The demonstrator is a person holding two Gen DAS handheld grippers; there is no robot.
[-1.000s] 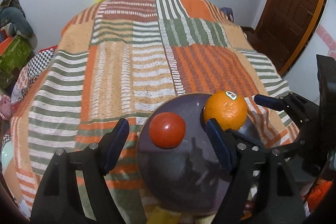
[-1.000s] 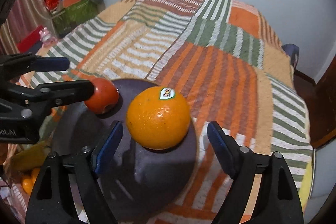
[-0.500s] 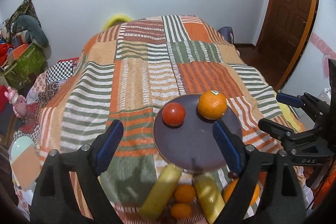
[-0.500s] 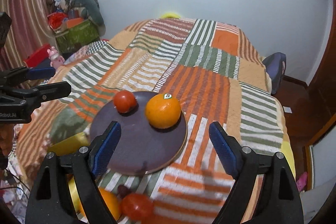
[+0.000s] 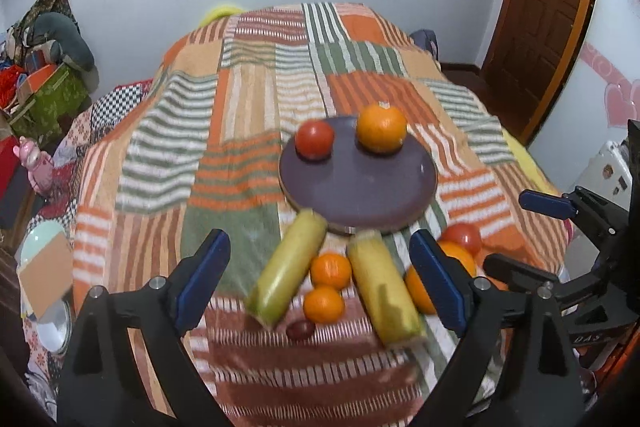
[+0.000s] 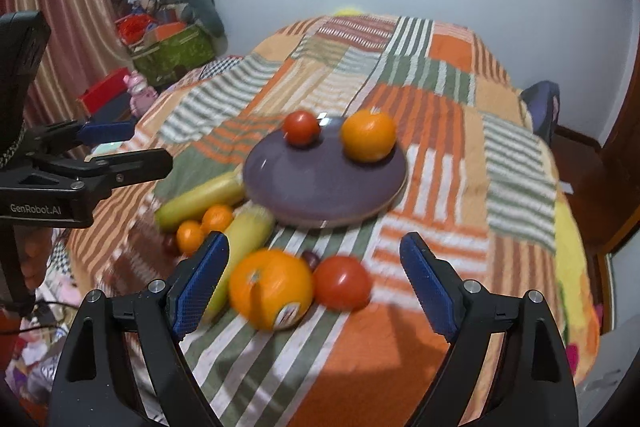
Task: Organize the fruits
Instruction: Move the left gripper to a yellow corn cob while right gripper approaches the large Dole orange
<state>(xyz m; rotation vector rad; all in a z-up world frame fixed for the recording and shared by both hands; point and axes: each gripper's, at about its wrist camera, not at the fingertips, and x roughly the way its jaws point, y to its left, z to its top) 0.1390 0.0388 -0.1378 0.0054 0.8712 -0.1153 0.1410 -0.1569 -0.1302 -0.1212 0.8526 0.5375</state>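
**A:** so what's on the bed right now?

**B:** a striped patchwork blanket covers the whole bed, and a dark purple plate sits on it toward the near edge. On the plate there's a tomato and a big orange, side by side at the plate's far rim, not touching each other.

**A:** and the rest of the fruit?

**B:** all piled on the blanket between the plate and the near edge. Two yellow-green bananas poke out from under the plate's near rim, with two little tangerines wedged between them and a small dark fruit just in front, can't tell what it is. Off toward the right there's a second big orange with a sticker, right up against another tomato.

**A:** grippers holding anything?

**B:** nope. The left gripper hangs over the bananas and tangerines, its blue pads spread wide and the jaws opening, gripping nothing. The right gripper hangs over the sticker orange and the tomato, jaws gaping too, pads clear of both. Both views are a bit smeary.
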